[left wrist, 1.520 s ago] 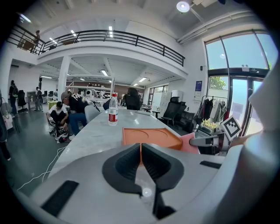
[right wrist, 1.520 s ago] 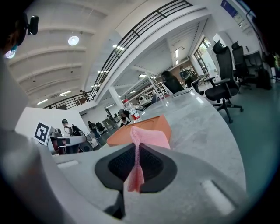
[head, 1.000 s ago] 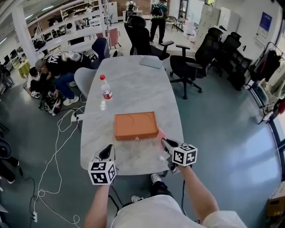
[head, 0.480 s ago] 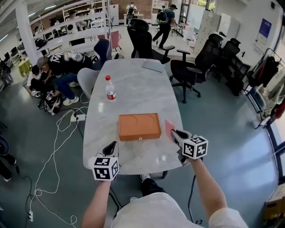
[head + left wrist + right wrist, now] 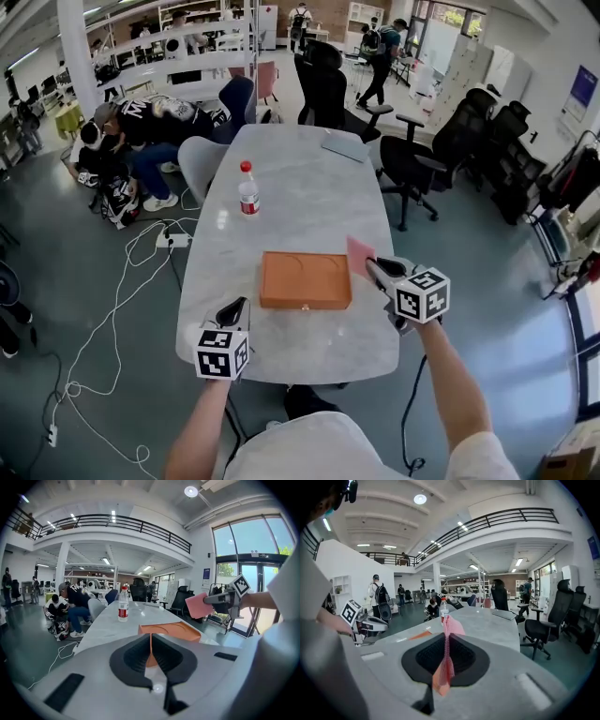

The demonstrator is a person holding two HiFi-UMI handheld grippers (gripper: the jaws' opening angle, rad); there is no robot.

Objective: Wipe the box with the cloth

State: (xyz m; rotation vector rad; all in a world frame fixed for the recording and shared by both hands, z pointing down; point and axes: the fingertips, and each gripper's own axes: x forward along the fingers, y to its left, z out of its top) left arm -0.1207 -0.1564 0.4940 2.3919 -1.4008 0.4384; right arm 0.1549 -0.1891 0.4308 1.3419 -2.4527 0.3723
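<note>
Now right gripper [image 5: 375, 266] pinches cloth [image 5: 360, 255] near box [image 5: 305, 279] (left gripper [image 5: 232, 312] seemingly closed).

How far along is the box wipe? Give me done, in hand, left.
Done: the right gripper is shut on the pink cloth. In hand: the cloth is held in the air beside the right edge of the orange box, not touching it; the left gripper is shut, empty. Left: all the wiping.
</note>
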